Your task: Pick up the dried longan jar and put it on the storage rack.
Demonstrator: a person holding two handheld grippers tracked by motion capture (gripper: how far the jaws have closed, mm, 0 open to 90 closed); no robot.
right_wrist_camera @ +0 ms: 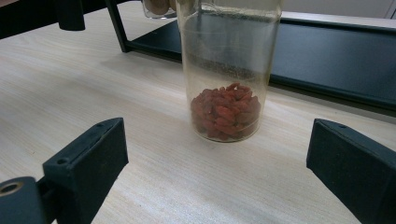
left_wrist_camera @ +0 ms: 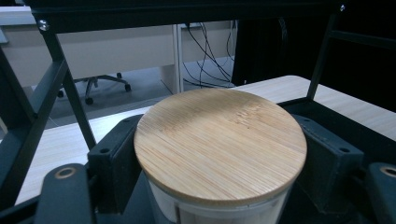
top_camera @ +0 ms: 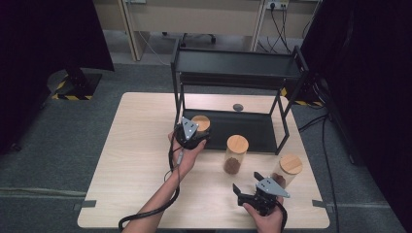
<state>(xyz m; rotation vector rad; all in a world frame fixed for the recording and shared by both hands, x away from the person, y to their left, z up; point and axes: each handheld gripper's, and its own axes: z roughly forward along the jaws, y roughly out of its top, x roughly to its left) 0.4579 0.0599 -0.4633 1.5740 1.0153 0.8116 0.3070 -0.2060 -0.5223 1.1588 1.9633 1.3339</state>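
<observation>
Wooden table [top_camera: 141, 160]: berry jar [right_wrist_camera: 226, 70] stands before right claw [right_wrist_camera: 219, 163].

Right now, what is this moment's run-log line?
left gripper: jaws shut on bamboo-lidded glass jar at black metal rack | right gripper: jaws open facing red-berry glass jar

- Left gripper [top_camera: 190, 133] is reaching forward from the left hand [top_camera: 187, 154], forearm stretching up from the bottom edge; jaws are pressing on both sides of a jar [left_wrist_camera: 219, 144].
- Right gripper [top_camera: 248, 187] is sitting low near the table's front edge in the right hand [top_camera: 267, 218], jaws standing wide apart, gripping nothing.
</observation>
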